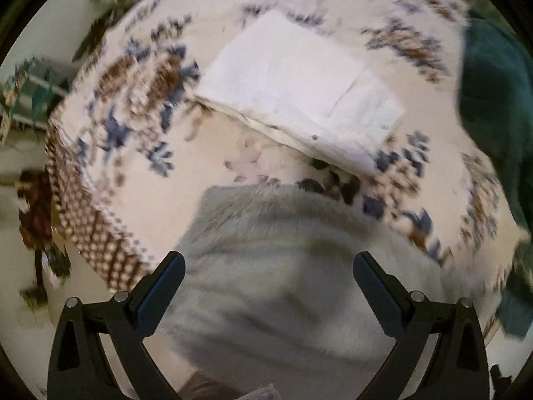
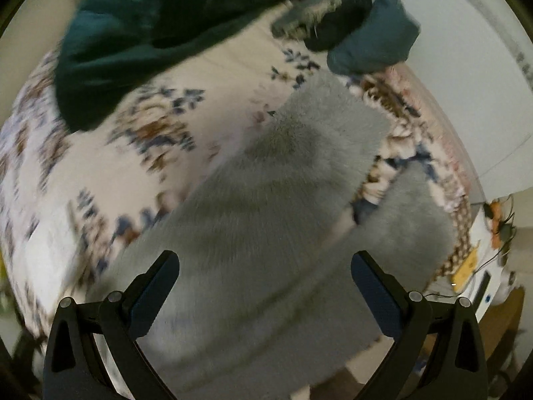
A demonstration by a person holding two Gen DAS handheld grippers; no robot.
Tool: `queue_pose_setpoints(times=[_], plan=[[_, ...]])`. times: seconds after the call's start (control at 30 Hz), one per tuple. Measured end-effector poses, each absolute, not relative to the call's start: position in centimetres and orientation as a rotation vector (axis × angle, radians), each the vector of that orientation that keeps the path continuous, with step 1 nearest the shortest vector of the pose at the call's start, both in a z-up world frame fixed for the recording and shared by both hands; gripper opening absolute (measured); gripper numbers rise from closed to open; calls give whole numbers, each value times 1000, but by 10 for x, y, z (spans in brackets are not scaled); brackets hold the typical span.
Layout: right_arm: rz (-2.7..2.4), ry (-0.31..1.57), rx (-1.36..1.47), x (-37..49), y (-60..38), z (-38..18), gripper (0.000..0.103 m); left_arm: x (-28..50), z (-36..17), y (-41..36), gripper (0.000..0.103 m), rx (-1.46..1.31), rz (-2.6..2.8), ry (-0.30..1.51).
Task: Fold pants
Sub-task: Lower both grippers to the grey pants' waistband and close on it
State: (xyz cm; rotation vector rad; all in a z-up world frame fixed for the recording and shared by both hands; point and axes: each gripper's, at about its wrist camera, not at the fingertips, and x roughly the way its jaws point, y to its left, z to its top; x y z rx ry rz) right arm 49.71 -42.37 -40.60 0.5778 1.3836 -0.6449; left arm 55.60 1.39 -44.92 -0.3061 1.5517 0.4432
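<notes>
Both views are smeared by motion blur, so fine detail is lost.

In the left wrist view, the left tool (image 1: 268, 263) has its two dark fingers spread wide apart with nothing between them. Under and ahead of it lie the grey pants (image 1: 286, 266), soft and fuzzy-looking, filling the frame from about 5 to 7 o'clock and reaching toward the centre. They rest on a bed cover (image 1: 110, 140) printed with blue and brown flowers and a chequered brown border at 8 o'clock. Beyond the pants, toward 12 o'clock, sits a folded white garment (image 1: 299, 90), a neat flat rectangle with a small dark button near its nearer edge; it lies apart from the grey cloth. A dark teal cloth (image 1: 493, 100) shows at 3 o'clock.

In the right wrist view, the right tool (image 2: 265, 263) is likewise spread wide and grips nothing. The grey pants (image 2: 283, 206) run from the bottom of the frame up toward 1 o'clock, with a gap at 3 o'clock where the flowered bed cover (image 2: 100, 153) shows between two grey parts. The dark teal cloth (image 2: 133, 33) is heaped at 11 o'clock, and a blue-grey bundle (image 2: 376, 36) lies at 1 o'clock, just past the far end of the pants.
</notes>
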Motion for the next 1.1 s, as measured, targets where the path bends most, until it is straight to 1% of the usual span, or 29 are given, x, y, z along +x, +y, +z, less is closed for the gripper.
queue_pose_setpoints(times=[0.07,0.17,0.23,0.33,0.37,0.43,0.47,0.5,0.53,0.57,0.6,0.63,0.67,0.7,0.73,0.77,0.9,1.07,1.1], plan=[[-687,1409,633,524,-447,-455,103,577,-485,18,103,-373,460,1595],[-748,1431,691,550,-474,-510,103,600,-535,27,103,-496,495,1658],[-787,1446,696,559,-488,-536,103,607,-564,33,103,-585,530,1696],[-834,1463,690,576,-504,-572,103,610,-591,40,102,-678,571,1727],[-842,1469,688,580,-509,-580,103,609,-598,41,98,-689,594,1732],[-865,1488,683,587,-517,-598,103,607,-606,43,86,-692,627,1735],[-867,1495,686,586,-519,-602,103,605,-609,44,74,-687,637,1728],[-873,1509,687,590,-521,-610,103,603,-611,44,64,-690,637,1723],[-879,1519,690,593,-523,-616,100,601,-613,44,57,-688,635,1714],[-874,1526,699,596,-524,-623,98,599,-613,43,38,-684,623,1694],[-868,1543,706,598,-525,-628,86,597,-611,44,18,-679,611,1677],[-864,1553,710,599,-525,-631,71,593,-607,45,12,-667,602,1649],[-843,1556,719,600,-524,-633,64,589,-603,47,10,-677,589,1630],[-831,1557,715,600,-522,-633,44,585,-600,48,6,-694,570,1613],[-825,1555,695,599,-521,-630,30,581,-593,49,6,-706,550,1593],[-814,1548,679,596,-519,-625,12,575,-584,51,5,-718,529,1562],[-733,1469,634,578,-511,-588,9,553,-544,54,4,-766,467,1461],[-648,1338,622,520,-511,-506,8,494,-480,65,4,-836,373,1305],[-635,1315,635,503,-515,-488,8,481,-475,70,4,-847,358,1281]])
